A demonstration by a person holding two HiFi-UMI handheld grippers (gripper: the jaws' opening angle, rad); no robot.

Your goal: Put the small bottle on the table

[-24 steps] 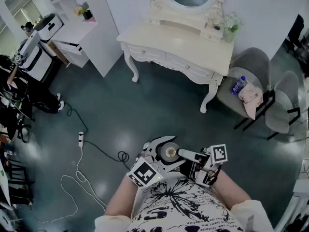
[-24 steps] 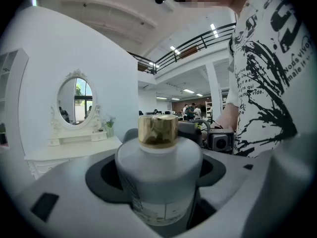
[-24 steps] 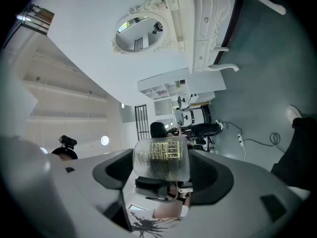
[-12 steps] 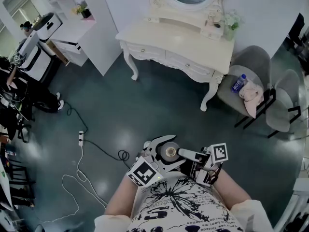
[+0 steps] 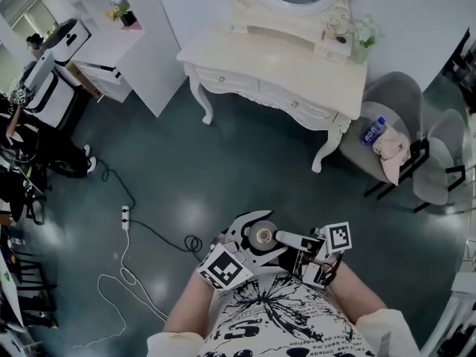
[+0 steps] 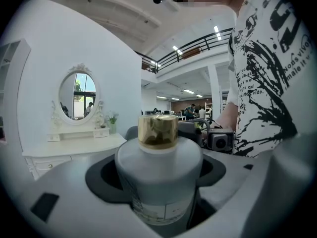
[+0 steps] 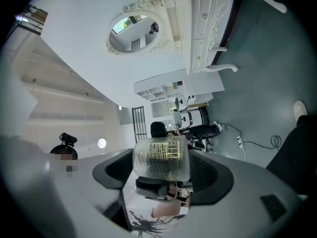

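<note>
A small pale bottle (image 6: 159,175) with a gold cap (image 6: 157,130) stands upright between the jaws of my left gripper (image 6: 158,202), which is shut on it. From the head view its gold top (image 5: 260,235) shows in front of the person's belly, inside the left gripper (image 5: 250,232). My right gripper (image 5: 296,248) faces the left one from close by. It is shut on a small clear bottle (image 7: 161,156) with gold print. The white dressing table (image 5: 275,58) with an oval mirror stands far off across the floor.
Two grey chairs (image 5: 398,99) stand right of the table; one holds a water bottle (image 5: 372,131) and a pink cloth (image 5: 388,153). A power strip (image 5: 125,215) and cables lie on the dark floor at left. White shelves (image 5: 130,47) stand at the back left.
The head view has shifted slightly, so the table sits a little lower in frame. Both grippers stay where they were, each holding its bottle.
</note>
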